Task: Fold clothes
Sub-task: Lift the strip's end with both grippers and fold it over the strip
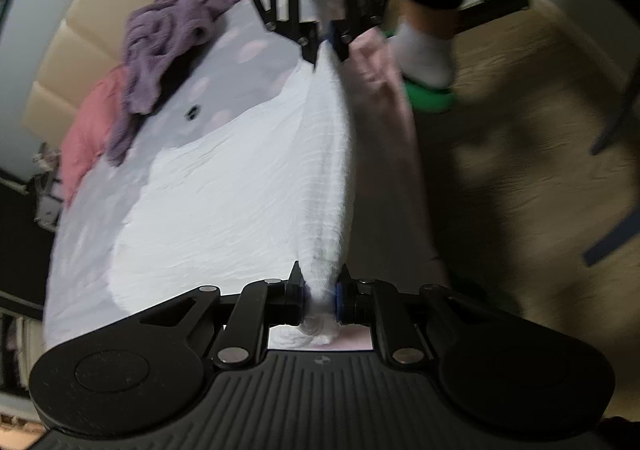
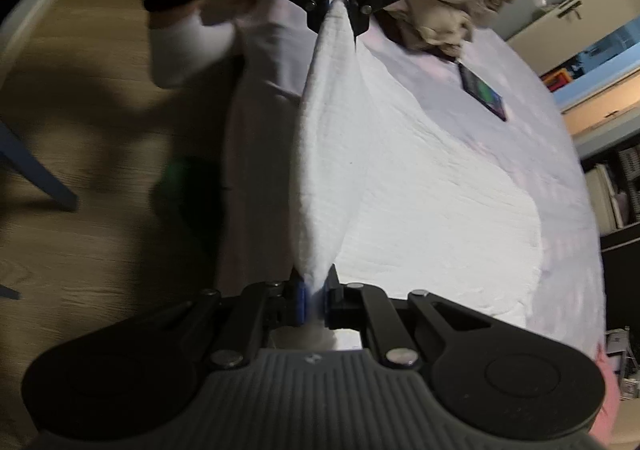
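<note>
Both grippers were clamped on the white crinkled cotton cloth [image 1: 224,186], one at each end of the same edge. The left gripper [image 1: 319,300] had a thick wad of fabric bunched between its blue pads; the right gripper [image 2: 315,300] held a thinner pinch. That edge was stretched taut between them along the near side of the pale lilac bedsheet with faint pink spots [image 1: 240,62], the rest of the cloth trailing flat across the bed.

Risks we judged:
- The thin pinch on the right could slip if the span were pulled tighter.
- The cloth sat close to the mattress edge; slack could slide toward the wooden floor [image 2: 80,250].
- A carried-over fold could drag onto the dark phone [image 2: 482,92] or the purple knitted garment [image 1: 168,34].
- Both views were motion-blurred, so fast handling could skew the fold.
</note>
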A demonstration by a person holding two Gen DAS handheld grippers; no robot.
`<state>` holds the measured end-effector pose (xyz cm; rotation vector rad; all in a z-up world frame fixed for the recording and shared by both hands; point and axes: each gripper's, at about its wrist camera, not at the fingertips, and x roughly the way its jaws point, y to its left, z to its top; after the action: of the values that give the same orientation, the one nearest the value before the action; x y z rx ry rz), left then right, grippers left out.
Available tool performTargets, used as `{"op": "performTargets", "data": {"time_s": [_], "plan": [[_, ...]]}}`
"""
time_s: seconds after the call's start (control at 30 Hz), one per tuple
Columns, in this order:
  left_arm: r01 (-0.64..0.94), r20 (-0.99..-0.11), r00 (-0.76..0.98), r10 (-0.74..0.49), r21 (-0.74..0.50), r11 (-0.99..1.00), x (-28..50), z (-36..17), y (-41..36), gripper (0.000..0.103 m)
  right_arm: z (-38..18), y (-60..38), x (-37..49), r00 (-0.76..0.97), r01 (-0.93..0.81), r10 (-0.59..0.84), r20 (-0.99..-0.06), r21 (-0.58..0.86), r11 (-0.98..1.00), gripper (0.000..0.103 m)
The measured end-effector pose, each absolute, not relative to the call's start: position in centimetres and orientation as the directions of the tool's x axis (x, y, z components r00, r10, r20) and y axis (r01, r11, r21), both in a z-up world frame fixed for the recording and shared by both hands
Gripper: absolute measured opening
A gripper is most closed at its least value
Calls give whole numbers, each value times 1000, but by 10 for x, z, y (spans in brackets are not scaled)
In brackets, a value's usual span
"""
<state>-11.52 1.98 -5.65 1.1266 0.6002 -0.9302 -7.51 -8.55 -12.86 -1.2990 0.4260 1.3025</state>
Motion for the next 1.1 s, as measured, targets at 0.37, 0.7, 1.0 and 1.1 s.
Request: {"op": "performTargets", "data": {"time_s": [0.37, 0.7, 1.0, 1.1], "plan": [[974, -871, 226, -435, 216, 73, -153, -38, 24, 11, -97, -104, -118, 34, -961, 446, -894, -153, -232, 9], [981, -855, 192, -482, 153, 121, -121, -28, 30, 11, -81, -103, -95, 4, -984, 476, -880, -89, -156, 9], [958, -806, 272, -526, 176, 226, -79, -2, 32, 11, -50, -101, -33, 102, -992, 517, -850, -127, -13, 9], [950, -792, 298, -533, 193, 245, -65, 6, 32, 11, -38, -96, -13, 130, -990, 526, -840, -137, 26, 9]]}}
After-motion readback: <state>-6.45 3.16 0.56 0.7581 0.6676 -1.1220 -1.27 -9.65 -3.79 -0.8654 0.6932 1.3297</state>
